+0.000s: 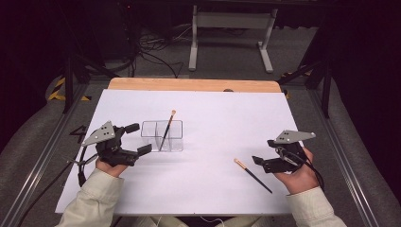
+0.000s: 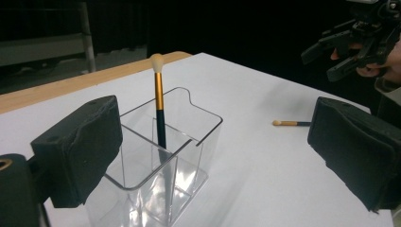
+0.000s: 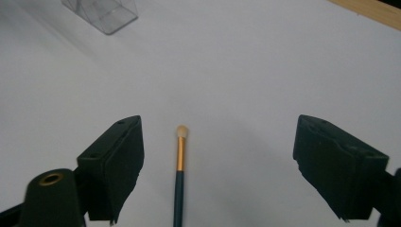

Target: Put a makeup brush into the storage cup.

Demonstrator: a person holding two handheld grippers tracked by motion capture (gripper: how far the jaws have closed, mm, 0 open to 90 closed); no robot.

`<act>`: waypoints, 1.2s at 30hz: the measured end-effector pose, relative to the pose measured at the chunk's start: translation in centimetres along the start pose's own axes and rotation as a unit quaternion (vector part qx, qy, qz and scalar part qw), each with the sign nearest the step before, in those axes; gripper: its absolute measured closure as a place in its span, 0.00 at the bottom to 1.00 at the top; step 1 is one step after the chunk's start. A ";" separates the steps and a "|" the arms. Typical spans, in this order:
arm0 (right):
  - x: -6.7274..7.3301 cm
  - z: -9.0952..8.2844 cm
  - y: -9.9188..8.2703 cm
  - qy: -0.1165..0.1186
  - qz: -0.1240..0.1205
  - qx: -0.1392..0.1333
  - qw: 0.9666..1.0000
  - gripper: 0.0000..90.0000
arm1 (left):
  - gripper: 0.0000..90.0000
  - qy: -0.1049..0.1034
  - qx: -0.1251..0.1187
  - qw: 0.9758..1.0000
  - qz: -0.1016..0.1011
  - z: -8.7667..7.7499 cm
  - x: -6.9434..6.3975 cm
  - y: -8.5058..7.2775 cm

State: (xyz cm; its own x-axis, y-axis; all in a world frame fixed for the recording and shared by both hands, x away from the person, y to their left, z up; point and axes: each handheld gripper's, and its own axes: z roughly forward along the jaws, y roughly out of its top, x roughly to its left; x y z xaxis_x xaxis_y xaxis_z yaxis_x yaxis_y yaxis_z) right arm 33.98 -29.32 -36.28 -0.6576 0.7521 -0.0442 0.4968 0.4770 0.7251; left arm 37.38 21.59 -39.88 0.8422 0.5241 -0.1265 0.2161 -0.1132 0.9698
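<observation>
Two grippers gaping: right gripper (image 1: 263, 162) over loose brush (image 1: 252, 175), left gripper (image 1: 142, 138) flanking organizer (image 1: 176, 137)

A slim brush (image 1: 252, 175) with a dark handle, gold ferrule and pale tip lay flat near the surface's front right, tip pointing toward the middle. A matching brush (image 1: 167, 130) stood tilted, tip up, in a clear divided holder (image 1: 163, 136) left of centre.

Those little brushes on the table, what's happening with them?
A person is putting makeup brushes into a clear box. One brush already stands in it, with the open left gripper beside the box. The other brush lies flat on the white table, and the open right gripper is lined up over it, not touching.
</observation>
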 end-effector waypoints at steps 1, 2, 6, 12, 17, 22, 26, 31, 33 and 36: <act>0.0 0.0 0.1 -0.001 -0.001 0.006 1.000 0.24 | 0.05 0.007 0.002 1.000 0.000 0.0 0.0 -0.1; 0.0 0.0 0.1 -0.001 -0.001 0.006 1.000 0.24 | 0.05 0.007 0.002 1.000 0.000 0.0 0.0 -0.1; -0.2 0.3 0.8 -0.002 0.003 0.031 1.000 0.26 | 0.05 0.009 0.004 1.000 -0.005 -0.1 0.1 -0.3; -0.2 1.0 1.6 0.002 -0.001 0.080 0.997 0.27 | 0.06 0.016 0.000 1.000 -0.007 -0.4 0.0 -0.4; -0.1 1.9 2.0 0.008 -0.008 0.114 0.993 0.27 | 0.06 0.016 -0.001 1.000 -0.008 -0.4 0.0 -0.4; 0.1 2.7 2.3 0.014 -0.012 0.149 0.989 0.27 | 0.06 0.012 0.004 1.000 -0.018 -0.4 0.1 -0.5; 0.1 3.3 2.5 0.018 -0.012 0.165 0.986 0.27 | 0.06 0.011 0.003 1.000 -0.019 -0.3 0.2 -0.5; 0.1 3.9 2.8 0.023 -0.014 0.186 0.982 0.26 | 0.06 0.009 0.005 1.000 -0.021 -0.3 0.2 -0.5; 0.1 4.2 2.9 0.023 -0.017 0.195 0.980 0.26 | 0.06 0.006 0.007 1.000 -0.021 -0.3 0.2 -0.6; 0.2 4.6 2.9 0.025 -0.019 0.207 0.978 0.26 | 0.06 0.006 0.008 1.000 -0.023 -0.2 0.3 -0.6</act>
State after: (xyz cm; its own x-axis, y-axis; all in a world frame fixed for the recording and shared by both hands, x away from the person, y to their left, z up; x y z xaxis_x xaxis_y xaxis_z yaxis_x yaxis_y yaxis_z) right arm 37.90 -25.67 -37.31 -0.7021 0.7117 -0.0246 0.6510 0.6555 0.3828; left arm 37.36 21.98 -40.44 0.8253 0.5387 -0.1692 0.2632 -0.1019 0.9594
